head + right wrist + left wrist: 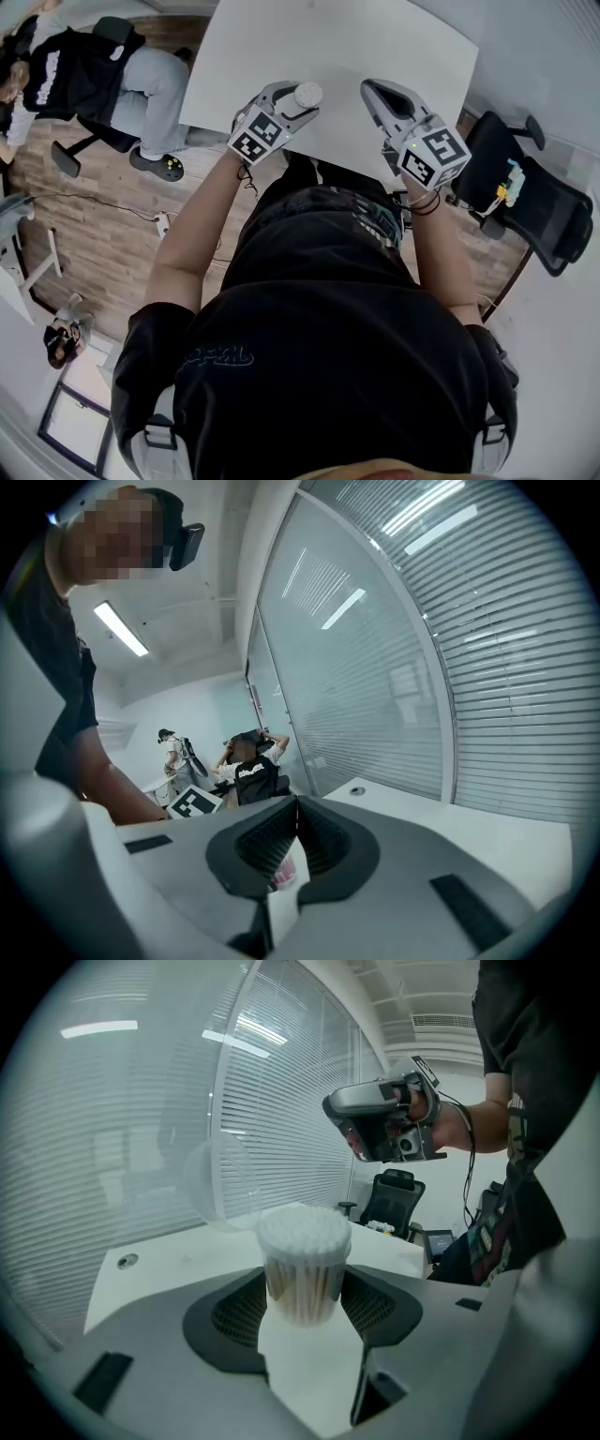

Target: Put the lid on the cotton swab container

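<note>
The left tongs point(296, 103) are clamped on the lower wall of the cotton swab container point(303, 1251) and hold it upright above the tabletop point(375, 37), its white swab heads point(303, 1230) bare and packed to the brim. It looks light, thin-walled and slick, so a low, gentle squeeze suits it; a harder one would likely buckle it. To the container's right, the right tongs point(297, 808) have their tips together. Something small and pinkish shows in the gap behind them, too unclear to name. Beyond the container, to its left, what looks like the clear lid point(214, 1190) seems to rest on the tabletop, best pinched at its rim. Farther behind stand a glass wall point(141, 1101) with blinds point(291, 1119) and an office chair point(392, 1199); nothing seems to block the way.
</note>
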